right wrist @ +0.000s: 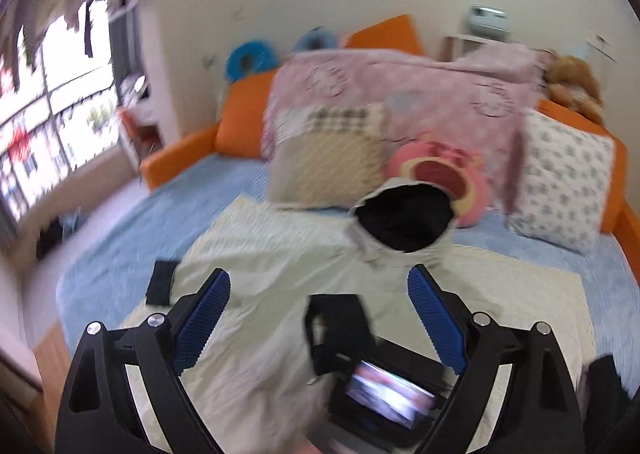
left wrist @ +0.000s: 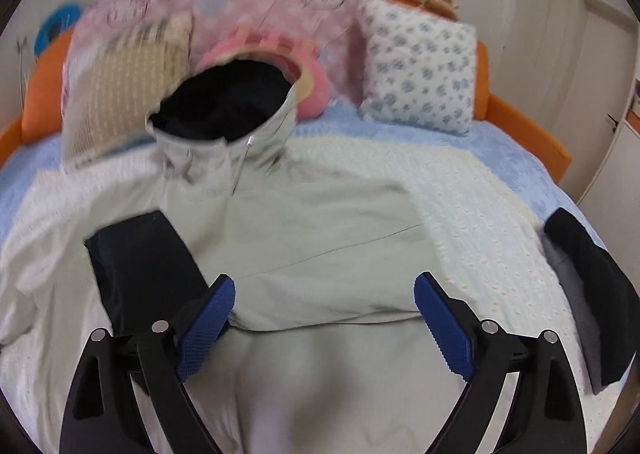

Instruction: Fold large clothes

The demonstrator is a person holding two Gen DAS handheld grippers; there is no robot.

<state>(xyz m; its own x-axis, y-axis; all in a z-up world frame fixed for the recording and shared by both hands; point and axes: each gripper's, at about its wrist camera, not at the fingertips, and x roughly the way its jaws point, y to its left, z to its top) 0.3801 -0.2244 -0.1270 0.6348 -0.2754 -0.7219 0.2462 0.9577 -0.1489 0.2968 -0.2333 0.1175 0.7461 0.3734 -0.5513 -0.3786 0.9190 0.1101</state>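
Nearest to me, my left claw (left wrist: pixel 324 318) stands wide with nothing between its blue pads, just above the folded lower body of the jacket (left wrist: pixel 304 221); my right claw (right wrist: pixel 320 314) is equally wide and empty, hovering over the same garment, with the left claw's body and screen showing beneath it. One jacket, pale grey-green with black lining, lies spread on a cream blanket (left wrist: pixel 480 205) on the bed (left wrist: pixel 512 157), a sleeve already turned in so that its black cuff (left wrist: pixel 140 254) rests on the chest. I judge the cloth light, soft and rather slippery, so it should sag and slide when lifted; the hem edge or a shoulder seam offers the firmest hold. A second dark cuff (left wrist: pixel 588 274) lies at the right. Farther off stands the hood (left wrist: pixel 228 109), open and upright. Beyond it I count two pillows and one pink plush toy (right wrist: pixel 444 181).
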